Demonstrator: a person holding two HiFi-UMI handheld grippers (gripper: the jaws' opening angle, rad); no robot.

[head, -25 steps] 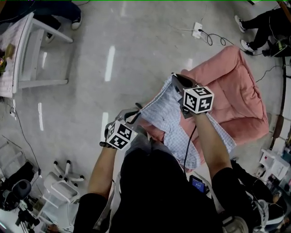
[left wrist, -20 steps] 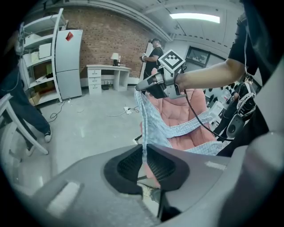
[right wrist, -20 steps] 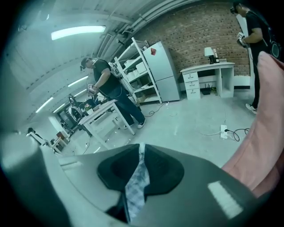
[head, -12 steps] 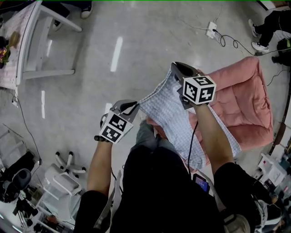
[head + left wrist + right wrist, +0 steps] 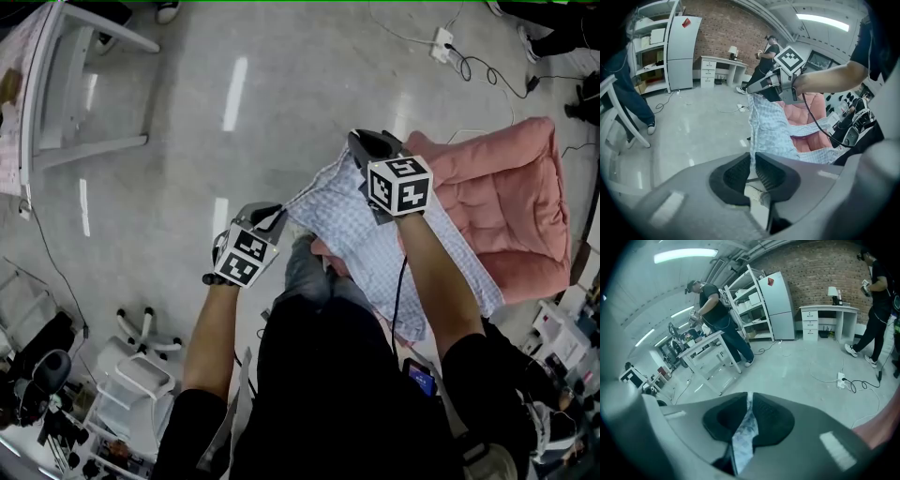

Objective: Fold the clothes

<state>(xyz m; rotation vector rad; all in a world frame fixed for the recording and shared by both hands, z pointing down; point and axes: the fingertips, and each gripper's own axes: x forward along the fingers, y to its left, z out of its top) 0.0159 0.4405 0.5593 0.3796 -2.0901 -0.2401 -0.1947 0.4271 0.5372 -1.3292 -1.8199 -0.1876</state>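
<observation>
While both pairs of jaws pinch cloth tightly, the left gripper (image 5: 274,218) and right gripper (image 5: 362,147) hold an edge of the blue checked garment (image 5: 375,248) spread between them. Its rest drapes toward 5 o'clock over the pink cushion (image 5: 511,202) at 3 o'clock.

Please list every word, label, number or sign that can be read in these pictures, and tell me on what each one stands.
Readable words or numbers: none.
Left cube and right cube: black-and-white square markers only, no letters.
Red sticker on the fridge: too small to read.
Blue screen beside the person: too small to read.
</observation>
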